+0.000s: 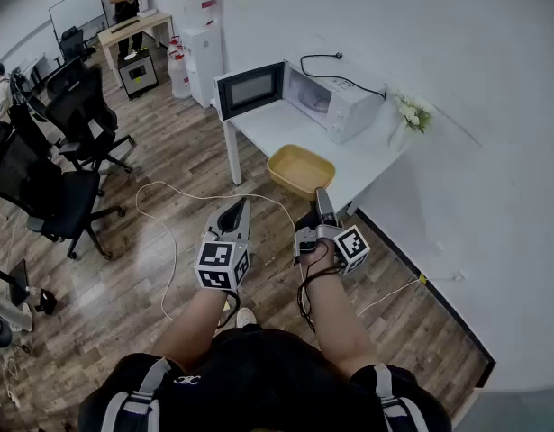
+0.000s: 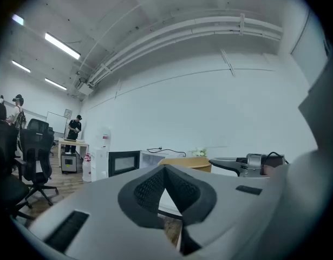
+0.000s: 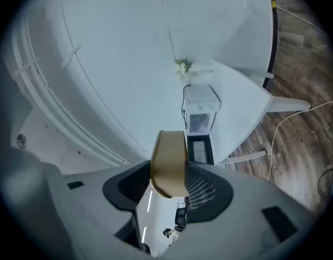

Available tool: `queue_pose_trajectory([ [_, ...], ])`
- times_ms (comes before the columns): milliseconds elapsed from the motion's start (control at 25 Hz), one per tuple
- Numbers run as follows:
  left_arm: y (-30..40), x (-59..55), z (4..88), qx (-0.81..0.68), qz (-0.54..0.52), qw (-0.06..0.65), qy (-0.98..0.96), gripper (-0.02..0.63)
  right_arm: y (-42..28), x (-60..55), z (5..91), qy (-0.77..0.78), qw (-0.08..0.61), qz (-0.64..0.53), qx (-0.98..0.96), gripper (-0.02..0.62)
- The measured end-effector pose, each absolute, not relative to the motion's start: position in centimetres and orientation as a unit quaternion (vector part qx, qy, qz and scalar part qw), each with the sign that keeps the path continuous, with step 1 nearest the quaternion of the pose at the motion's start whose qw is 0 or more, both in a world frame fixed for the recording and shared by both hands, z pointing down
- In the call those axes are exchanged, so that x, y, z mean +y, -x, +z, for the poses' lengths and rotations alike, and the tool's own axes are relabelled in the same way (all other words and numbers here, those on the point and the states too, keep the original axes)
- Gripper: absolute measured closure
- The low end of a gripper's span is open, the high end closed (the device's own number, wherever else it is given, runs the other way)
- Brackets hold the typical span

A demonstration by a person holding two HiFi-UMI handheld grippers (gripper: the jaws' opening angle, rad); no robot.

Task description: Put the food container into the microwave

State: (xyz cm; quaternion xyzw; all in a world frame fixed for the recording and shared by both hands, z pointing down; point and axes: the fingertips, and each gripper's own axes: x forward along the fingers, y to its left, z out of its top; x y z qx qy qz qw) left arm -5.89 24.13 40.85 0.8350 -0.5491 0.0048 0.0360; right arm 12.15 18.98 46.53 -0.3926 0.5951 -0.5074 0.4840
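A shallow yellow food container [image 1: 300, 168] hangs at the near edge of the white table [image 1: 367, 156]; my right gripper [image 1: 320, 194] is shut on its near rim. In the right gripper view the rim [image 3: 168, 164] stands on edge between the dark pads [image 3: 207, 191]. The white microwave [image 1: 335, 103] stands on the table's far side, its door [image 1: 249, 88] swung open to the left. My left gripper [image 1: 238, 209] is shut on nothing, held over the floor left of the container. The left gripper view shows the container [image 2: 185, 163] and door [image 2: 123, 162] ahead.
White flowers [image 1: 410, 112] lie on the table by the wall. Black office chairs [image 1: 51, 165] crowd the left floor. A white cable [image 1: 173, 241] loops across the wood floor. A water dispenser [image 1: 201, 57] and a person [image 1: 126, 3] at a desk stand far off.
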Motion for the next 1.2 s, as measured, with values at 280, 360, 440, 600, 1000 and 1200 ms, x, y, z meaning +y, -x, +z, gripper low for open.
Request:
queue_pose_trajectory([
  [280,5.5,23.6,41.2,-0.551,0.010,0.045,-0.833,0.604,-12.8,18.7,46.5,0.398,0.480,-0.504,0.598,0.393],
  [360,5.2,23.4,41.4,-0.551,0.012,0.046,-0.833,0.604,-12.9,18.6,46.9,0.398,0.477,-0.508,0.597,0.393],
  [440,5.0,23.2,41.8,-0.550,0.014,0.049,-0.833,0.604,-12.7,18.4,47.2,0.394,0.474,-0.511,0.599,0.393],
  [600,5.3,22.2,42.5,-0.550,0.015,0.064,-0.832,0.604,-12.2,17.7,46.7,0.389,0.465,-0.494,0.623,0.391],
  [1000,8.6,17.3,43.3,-0.561,0.005,0.089,-0.823,0.604,-10.9,13.5,46.9,0.368,0.493,-0.498,0.611,0.391],
  [1200,10.5,14.2,43.4,-0.556,0.001,0.092,-0.826,0.604,-9.3,10.5,48.1,0.380,0.488,-0.503,0.603,0.391],
])
